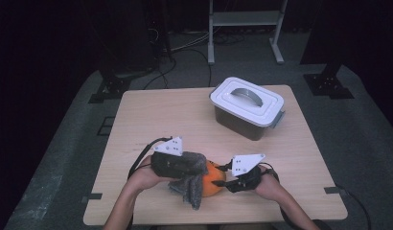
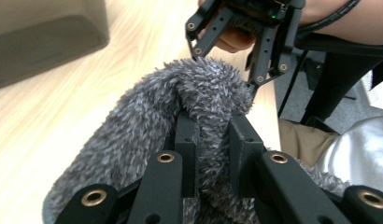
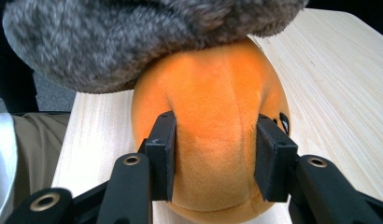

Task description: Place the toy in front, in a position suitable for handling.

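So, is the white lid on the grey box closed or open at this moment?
Closed. In the high view the white lid lies flat on the grey box, its handle on top, and no gap shows along the rim. Whether the side clips are latched cannot be told.

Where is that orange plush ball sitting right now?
In the high view the orange plush ball sits at the table's near edge, pinched in the right gripper, with the grey fuzzy cloth draped against its left side.
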A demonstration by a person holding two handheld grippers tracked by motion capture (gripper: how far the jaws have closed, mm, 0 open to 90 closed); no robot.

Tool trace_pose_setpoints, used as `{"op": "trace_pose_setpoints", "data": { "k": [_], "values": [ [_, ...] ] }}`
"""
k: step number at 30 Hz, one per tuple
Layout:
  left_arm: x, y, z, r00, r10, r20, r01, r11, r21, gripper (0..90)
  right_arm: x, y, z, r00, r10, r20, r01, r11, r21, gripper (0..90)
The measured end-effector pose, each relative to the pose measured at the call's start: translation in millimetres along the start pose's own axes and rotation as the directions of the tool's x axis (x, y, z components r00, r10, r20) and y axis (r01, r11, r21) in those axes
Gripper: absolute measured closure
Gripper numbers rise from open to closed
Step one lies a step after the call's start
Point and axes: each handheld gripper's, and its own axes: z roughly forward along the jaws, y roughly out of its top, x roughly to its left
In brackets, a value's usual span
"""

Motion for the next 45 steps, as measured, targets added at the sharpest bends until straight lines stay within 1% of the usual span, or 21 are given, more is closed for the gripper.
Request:
{"op": "trace_pose_setpoints", "data": {
  "k": [1,3,4,6,8,12,15,18,22,24,25,27,29,30,32,35,37,39,41,43,45],
  "values": [
    [-0.5,1.6,-0.2,1.0,0.0,-0.001,0.0,1.0,-0.005,76.4,0.4,0.5,0.3,1.0,-0.002,0.005,0.002,1.0,0.0,55.1],
    [-3.0,6.4,3.7,0.9998,0.015,0.015,-0.015,0.9999,-0.003,76.7,1.1,2.2,1.0,0.9999,-0.009,0.008,0.009,1.0,0.0,55.2],
    [-5.0,10.0,8.2,0.9993,0.026,0.027,-0.026,0.9997,-0.001,76.7,1.6,2.6,1.3,0.9999,-0.009,0.009,0.009,1.0,0.0,55.2],
    [-7.3,14.6,16.5,0.9982,0.03,0.052,-0.03,0.9995,-0.006,76.7,2.5,3.3,2.1,0.9999,-0.01,0.009,0.01,1.0,0.001,55.2],
    [-8.4,19.2,28.4,0.9968,0.04,0.069,-0.041,0.9991,0.008,76.7,2.7,3.0,2.1,0.9999,-0.012,0.01,0.012,1.0,0.002,55.3],
    [-7.9,22.8,43.8,0.9964,0.03,0.079,-0.03,0.9995,0.01,76.7,0.7,-0.9,-1.5,0.9997,-0.011,0.02,0.01,1.0,0.017,57.1],
    [-5.7,24.5,42.9,0.9977,0.037,0.056,-0.038,0.999,0.021,76.8,0.1,-4.4,-6.2,0.9997,-0.006,0.024,0.005,1.0,0.019,58.3],
    [-2.8,22.8,33.3,0.9989,0.031,0.035,-0.031,0.9994,0.015,76.7,-1.8,-5.4,-9.5,0.9994,-0.016,0.03,0.015,1.0,0.019,58.7],
    [2.5,13.9,15.5,0.9999,0.006,-0.011,-0.006,1.0,0.007,76.6,-7.1,-9.4,-15.2,0.9993,-0.004,0.037,0.003,1.0,0.021,58.9],
    [4.8,9.0,10.4,0.9997,-0.014,-0.019,0.014,0.9999,0.007,76.6,-8.8,-11.6,-17.9,0.999,-0.001,0.046,0.0,1.0,0.022,58.8],
    [6.0,5.2,11.4,0.9997,-0.02,-0.011,0.02,0.9998,0.01,76.6,-9.8,-12.5,-18.9,0.999,0.0,0.045,-0.001,1.0,0.021,58.6],
    [4.5,2.7,17.2,0.9998,-0.021,0.005,0.021,0.9994,0.026,76.6,-10.6,-12.2,-18.8,0.9993,0.015,0.036,-0.015,1.0,0.021,51.7],
    [1.9,1.4,25.3,0.9995,-0.019,0.023,0.018,0.9993,0.032,76.6,-9.3,-7.9,-16.8,0.9981,0.007,0.061,-0.01,0.999,0.04,42.5],
    [1.7,1.6,28.1,0.9993,-0.016,0.035,0.015,0.9992,0.036,76.6,-8.1,-5.2,-15.7,0.998,0.005,0.063,-0.008,0.999,0.05,39.2],
    [0.8,2.5,32.1,0.9987,-0.021,0.047,0.019,0.9993,0.032,76.6,-7.3,-3.5,-13.3,0.9985,0.019,0.051,-0.021,0.999,0.048,36.0],
    [0.6,4.0,33.6,0.9977,-0.017,0.065,0.015,0.9994,0.03,76.5,-9.4,-7.2,-13.5,0.9975,0.054,0.047,-0.055,0.998,0.032,35.4],
    [0.5,6.5,34.2,0.9976,-0.014,0.067,0.012,0.9994,0.034,76.6,-9.9,-8.4,-12.8,0.9972,0.065,0.037,-0.065,0.998,0.021,38.3],
    [-0.7,11.6,33.8,0.9974,-0.006,0.072,0.004,0.9996,0.029,76.5,-8.6,-7.5,-12.7,0.9982,0.045,0.039,-0.046,0.999,0.023,41.5],
    [-5.1,20.0,35.1,0.9985,0.021,0.051,-0.024,0.9983,0.053,76.3,-7.8,-6.1,-12.8,0.9983,0.039,0.044,-0.04,0.999,0.02,42.2],
    [-9.6,30.4,38.6,0.9968,0.056,0.058,-0.059,0.9964,0.06,76.3,-6.7,-4.9,-12.4,0.9984,0.039,0.041,-0.04,0.999,0.018,43.2],
    [-9.8,33.9,42.3,0.9967,0.065,0.05,-0.068,0.9948,0.075,76.3,-4.1,-2.7,-11.2,0.999,0.023,0.039,-0.023,1.0,0.014,44.5]
  ]
}}
